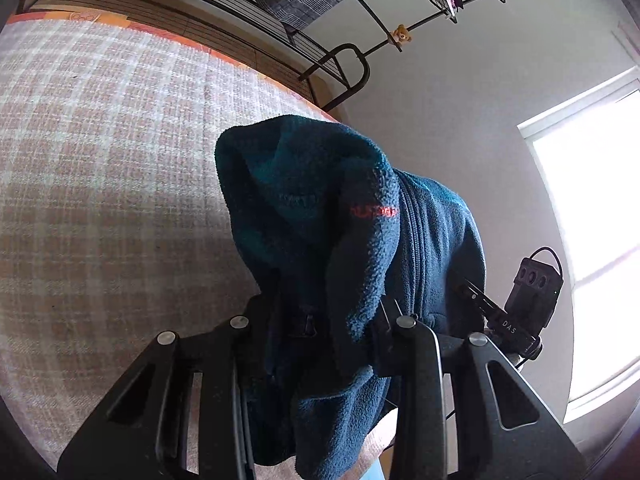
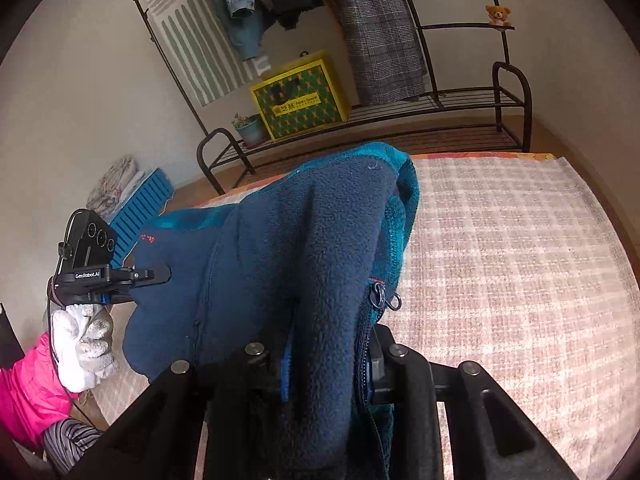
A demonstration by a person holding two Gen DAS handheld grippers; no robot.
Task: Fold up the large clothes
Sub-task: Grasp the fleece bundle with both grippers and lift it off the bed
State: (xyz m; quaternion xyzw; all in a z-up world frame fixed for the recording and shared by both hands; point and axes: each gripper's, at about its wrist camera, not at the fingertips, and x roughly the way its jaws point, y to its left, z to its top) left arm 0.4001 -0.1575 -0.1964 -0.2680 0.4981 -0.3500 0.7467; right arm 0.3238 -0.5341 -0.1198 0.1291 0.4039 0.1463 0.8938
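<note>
Above the pink-and-white checked blanket (image 2: 520, 248) hangs one navy-blue fleece zip jacket with teal lining (image 1: 320, 220), bunched between two grippers. The left gripper (image 1: 332, 328) and the right gripper (image 2: 320, 356) are each clamped tight on a thick fold of it. The fleece looks soft, bulky and light, likely to droop; holding near the zipper (image 1: 414, 220) edge and hem should spread it flat.
</note>
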